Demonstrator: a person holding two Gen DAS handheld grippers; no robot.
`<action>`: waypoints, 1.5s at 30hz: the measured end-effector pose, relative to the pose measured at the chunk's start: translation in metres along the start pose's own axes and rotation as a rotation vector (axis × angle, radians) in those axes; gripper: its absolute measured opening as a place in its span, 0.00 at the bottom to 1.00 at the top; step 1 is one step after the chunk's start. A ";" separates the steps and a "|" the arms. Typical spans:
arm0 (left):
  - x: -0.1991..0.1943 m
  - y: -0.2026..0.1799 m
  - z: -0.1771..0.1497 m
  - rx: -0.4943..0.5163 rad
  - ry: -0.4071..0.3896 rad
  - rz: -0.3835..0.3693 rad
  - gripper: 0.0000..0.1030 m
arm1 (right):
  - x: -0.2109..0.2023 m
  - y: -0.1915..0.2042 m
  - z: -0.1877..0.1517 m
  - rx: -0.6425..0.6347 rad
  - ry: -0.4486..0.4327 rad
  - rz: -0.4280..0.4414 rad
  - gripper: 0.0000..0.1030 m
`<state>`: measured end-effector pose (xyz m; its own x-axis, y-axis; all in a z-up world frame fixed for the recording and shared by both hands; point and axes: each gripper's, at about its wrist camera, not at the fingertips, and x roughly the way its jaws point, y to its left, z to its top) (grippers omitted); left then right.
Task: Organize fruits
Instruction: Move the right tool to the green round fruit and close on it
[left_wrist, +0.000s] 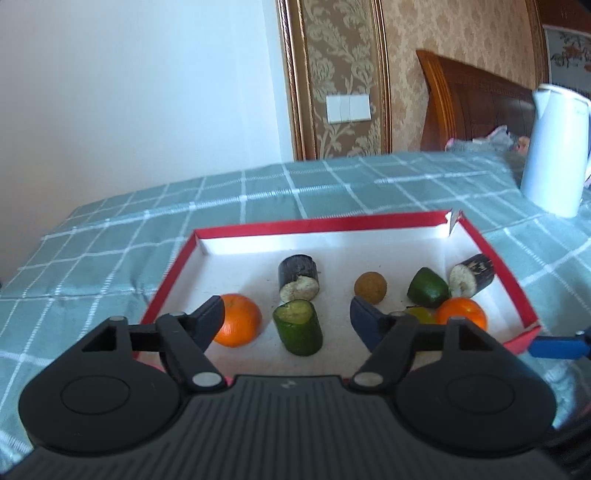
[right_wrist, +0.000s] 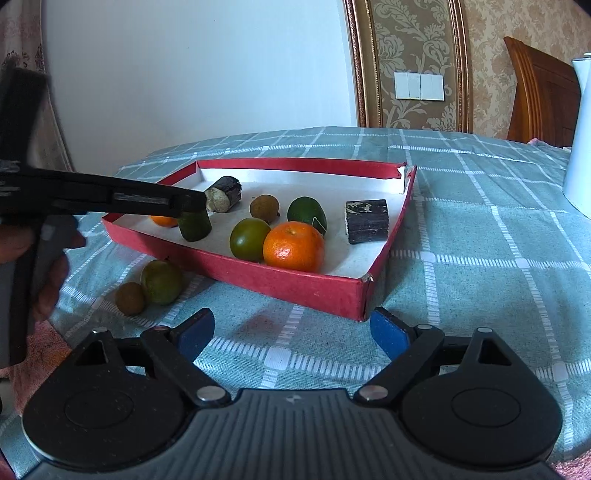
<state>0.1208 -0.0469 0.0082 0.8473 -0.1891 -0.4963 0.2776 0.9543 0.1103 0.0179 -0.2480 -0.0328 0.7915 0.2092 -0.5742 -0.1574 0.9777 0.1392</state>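
Observation:
A red tray (left_wrist: 321, 223) with a white floor lies on the checked cloth. In it are two oranges (left_wrist: 238, 319) (left_wrist: 461, 314), a cut green piece (left_wrist: 297, 326), two dark cane pieces (left_wrist: 299, 282) (left_wrist: 472, 275), a brown longan (left_wrist: 370, 288) and a green lime (left_wrist: 428, 288). My left gripper (left_wrist: 288, 317) is open over the tray's near side. The cut green piece stands between its fingers, untouched by the pads. My right gripper (right_wrist: 291, 328) is open and empty above the cloth, just short of the tray's near corner (right_wrist: 364, 295). Outside the tray lie a green fruit (right_wrist: 160, 282) and a small longan (right_wrist: 129, 299).
A white jug (left_wrist: 554, 147) stands on the cloth at the far right. A wooden headboard (left_wrist: 476, 99) and a wall rise behind the table. The cloth drops off at the left edge (left_wrist: 22, 280). A person's hand (right_wrist: 48, 277) holds the left gripper's handle.

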 end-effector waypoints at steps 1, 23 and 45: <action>-0.007 0.002 -0.002 -0.006 -0.008 0.007 0.75 | 0.000 0.000 0.000 0.000 0.000 0.000 0.89; -0.036 0.069 -0.074 -0.102 0.049 0.133 0.84 | -0.002 0.000 0.000 0.003 -0.005 -0.002 0.90; -0.018 0.084 -0.077 -0.182 0.149 0.071 1.00 | -0.001 0.048 0.008 -0.073 -0.040 0.118 0.73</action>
<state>0.0942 0.0549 -0.0398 0.7817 -0.0967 -0.6162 0.1224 0.9925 -0.0005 0.0140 -0.2016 -0.0190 0.7874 0.3235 -0.5248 -0.2926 0.9454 0.1437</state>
